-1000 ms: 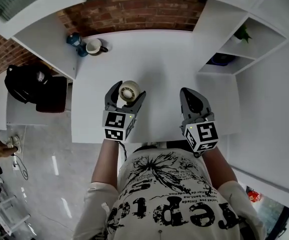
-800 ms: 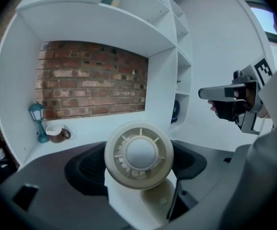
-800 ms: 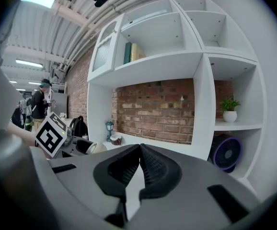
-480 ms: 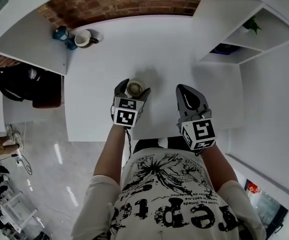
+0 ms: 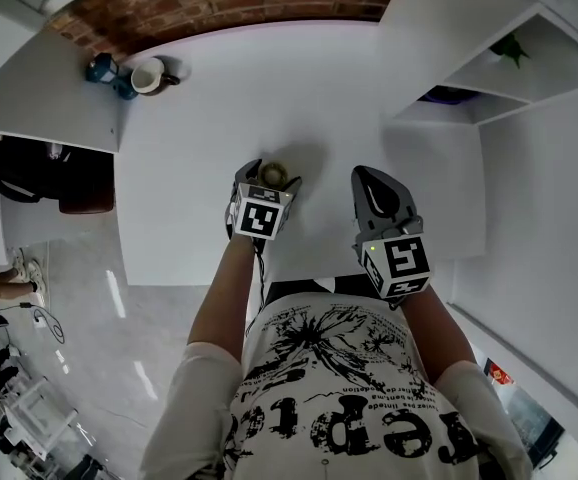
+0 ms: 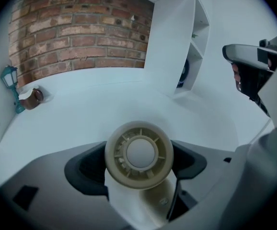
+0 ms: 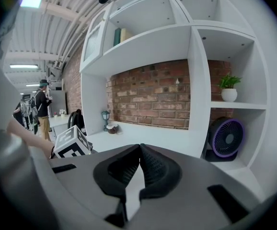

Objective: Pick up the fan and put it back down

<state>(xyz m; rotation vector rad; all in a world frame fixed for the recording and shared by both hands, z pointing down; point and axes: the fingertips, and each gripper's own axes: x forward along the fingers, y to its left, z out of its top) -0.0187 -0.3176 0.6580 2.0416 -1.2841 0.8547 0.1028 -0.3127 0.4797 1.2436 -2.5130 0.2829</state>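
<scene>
A small round beige fan (image 5: 272,174) stands on the white table (image 5: 219,118) near its front edge. In the left gripper view the fan (image 6: 139,154) faces the camera, its grille and hub showing, its stand below it. My left gripper (image 5: 273,177) is shut on the fan, with a dark pad (image 6: 83,169) pressed against each side of the ring. I cannot tell whether the fan is off the table. My right gripper (image 5: 373,181) hovers to the right, apart from the fan. Its jaws (image 7: 139,150) are shut with nothing between them.
A brown mug (image 5: 149,75) and a blue lantern (image 5: 102,68) sit at the table's far left corner. A white shelf unit on the right holds a black and purple fan (image 7: 227,137) and a potted plant (image 7: 229,87). A black bag (image 5: 39,173) lies left of the table.
My left gripper moved forward round the beige fan and its jaws went from wide open to shut on it. The right gripper stayed nearly where it was.
</scene>
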